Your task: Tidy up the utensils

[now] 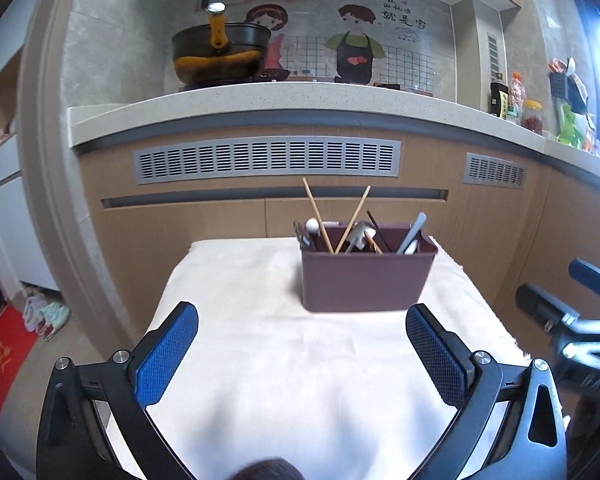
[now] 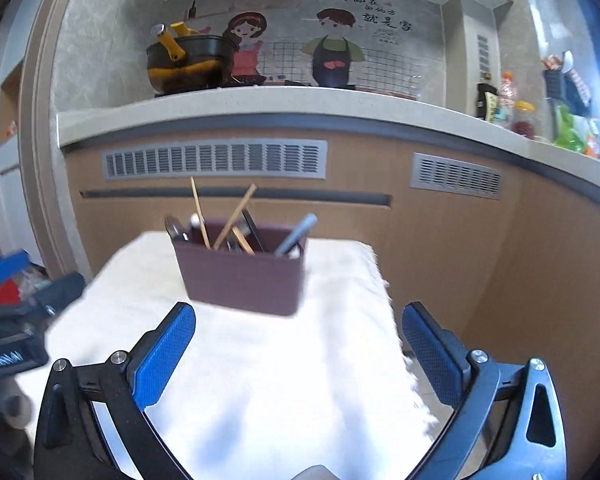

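Both tools — left tool (image 1: 302, 346) and right tool (image 2: 299, 346) — hang spread and empty. Ahead, the bin (image 1: 366, 276) holds 2 leaning chopsticks (image 1: 318, 216); a careless reach could tip it off the tabletop (image 1: 260, 360).

Left gripper (image 1: 302, 320) is hovering level, jaws spread wide, holding nothing. Right gripper (image 2: 298, 320) is hovering alongside at the right, jaws likewise spread wide and gripping nothing.
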`<act>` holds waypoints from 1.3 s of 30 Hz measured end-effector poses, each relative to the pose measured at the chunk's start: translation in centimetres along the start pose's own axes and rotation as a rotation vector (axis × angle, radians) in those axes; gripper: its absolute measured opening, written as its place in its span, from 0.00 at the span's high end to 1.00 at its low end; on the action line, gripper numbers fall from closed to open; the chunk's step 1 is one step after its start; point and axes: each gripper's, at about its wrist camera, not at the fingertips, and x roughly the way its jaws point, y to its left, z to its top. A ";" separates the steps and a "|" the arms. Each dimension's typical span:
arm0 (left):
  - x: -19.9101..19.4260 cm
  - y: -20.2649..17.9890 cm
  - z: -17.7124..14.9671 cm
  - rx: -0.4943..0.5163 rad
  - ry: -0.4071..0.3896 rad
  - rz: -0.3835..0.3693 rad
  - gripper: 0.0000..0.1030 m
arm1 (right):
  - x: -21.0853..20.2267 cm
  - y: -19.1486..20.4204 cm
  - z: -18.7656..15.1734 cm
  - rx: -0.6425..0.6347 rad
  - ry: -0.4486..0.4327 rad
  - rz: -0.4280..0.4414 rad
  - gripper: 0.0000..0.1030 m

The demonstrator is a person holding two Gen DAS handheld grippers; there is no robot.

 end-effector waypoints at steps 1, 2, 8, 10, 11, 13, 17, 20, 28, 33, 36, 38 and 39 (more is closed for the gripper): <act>-0.7 -0.3 -0.7 0.005 -0.007 0.009 0.00 | -0.5 0.0 -0.6 0.003 -0.003 -0.016 0.00; -1.1 -0.6 -1.2 0.010 -0.009 0.012 0.00 | -1.0 -0.1 -1.0 0.010 -0.005 -0.022 0.00; -2.1 -1.1 -2.5 0.020 0.047 -0.016 0.00 | -2.3 -1.1 -1.9 0.062 0.011 -0.003 0.00; -2.2 -1.2 -2.4 0.019 0.049 -0.014 0.00 | -2.6 -1.2 -2.1 0.064 0.011 -0.005 0.00; -2.4 -1.3 -2.5 0.019 0.052 -0.017 0.00 | -2.8 -1.2 -2.1 0.063 0.010 -0.005 0.00; -2.4 -1.4 -2.6 0.021 0.057 -0.016 0.00 | -3.1 -1.2 -2.1 0.061 0.003 -0.010 0.00; -2.6 -1.6 -2.6 0.025 0.061 -0.023 0.00 | -3.5 -1.3 -2.0 0.060 -0.007 -0.020 0.00; -2.6 -1.5 -2.5 0.025 0.064 -0.028 0.00 | -3.4 -1.3 -2.1 0.058 -0.001 -0.020 0.00; -2.8 -1.6 -2.5 0.028 0.065 -0.029 0.00 | -3.5 -1.3 -2.1 0.049 0.000 -0.016 0.00; -2.6 -1.6 -2.5 0.030 0.072 -0.033 0.00 | -3.5 -1.2 -2.1 0.045 0.004 -0.018 0.00; -2.5 -1.5 -2.5 0.028 0.078 -0.033 0.00 | -3.5 -1.2 -2.1 0.044 0.006 -0.020 0.00; -2.5 -1.6 -2.5 0.028 0.081 -0.033 0.00 | -3.5 -1.3 -2.1 0.047 0.007 -0.019 0.00; -2.5 -1.5 -2.5 0.028 0.081 -0.034 0.00 | -3.6 -1.3 -2.1 0.046 0.006 -0.020 0.00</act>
